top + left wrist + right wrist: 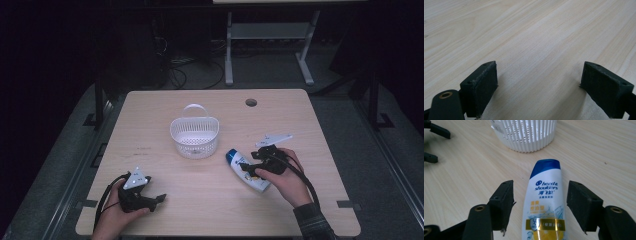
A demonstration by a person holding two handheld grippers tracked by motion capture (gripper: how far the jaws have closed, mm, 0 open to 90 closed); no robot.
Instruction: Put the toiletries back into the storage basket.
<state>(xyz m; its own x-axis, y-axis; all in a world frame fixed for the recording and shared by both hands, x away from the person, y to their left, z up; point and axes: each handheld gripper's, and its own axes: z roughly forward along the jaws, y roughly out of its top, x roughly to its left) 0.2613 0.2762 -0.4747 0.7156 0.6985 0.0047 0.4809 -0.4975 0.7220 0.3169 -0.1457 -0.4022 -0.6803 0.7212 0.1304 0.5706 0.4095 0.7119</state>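
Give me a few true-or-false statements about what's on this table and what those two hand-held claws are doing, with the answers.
1. The shampoo bottle lies flat on the table. True.
2. The bottle is inside the white basket. False: it lies on the table beside the basket.
3. The right gripper is clamped on the bottle. False: its jaws stand open on either side, with gaps.
4. The left gripper is open over bare wood. True.
5. The bottle's blue cap points towards the basket. True.

Both claws are black: the left claw (159,199), lower left, carries a grey three-cornered plate; the right claw (245,167), right of centre, trails a black cable. Brass-ringed holes show. A plaid sleeve (314,223) covers the right forearm.
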